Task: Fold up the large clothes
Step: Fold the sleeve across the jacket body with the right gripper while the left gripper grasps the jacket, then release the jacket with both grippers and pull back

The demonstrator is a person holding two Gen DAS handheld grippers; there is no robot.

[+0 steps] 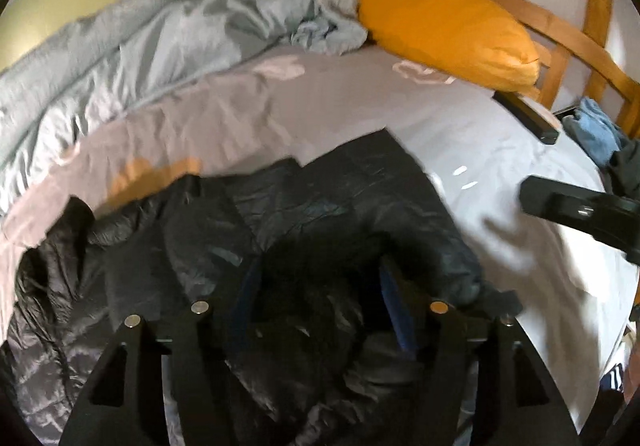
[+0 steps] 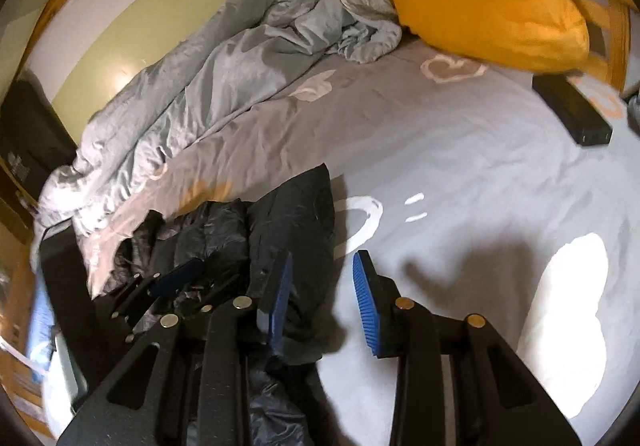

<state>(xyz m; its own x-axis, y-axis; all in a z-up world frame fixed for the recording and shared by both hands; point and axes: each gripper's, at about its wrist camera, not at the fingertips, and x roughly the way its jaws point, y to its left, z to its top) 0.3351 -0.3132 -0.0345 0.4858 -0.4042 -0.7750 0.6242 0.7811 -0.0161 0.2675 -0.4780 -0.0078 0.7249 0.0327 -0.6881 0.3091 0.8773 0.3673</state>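
Left wrist view: the left claw [image 1: 320,310] is spread wide over the dark quilted puffer jacket [image 1: 280,205], which is bunched between its blue pads, seemingly not pinched. The jacket is laid on the grey patterned bedsheet [image 1: 460,125]. The right claw [image 2: 320,298] is held open, empty, at the jacket's edge [image 2: 296,213], near a mustard-yellow pillow [image 2: 488,5].

Both hand-held grippers [image 1: 320,306] [image 2: 322,302] spread wide.
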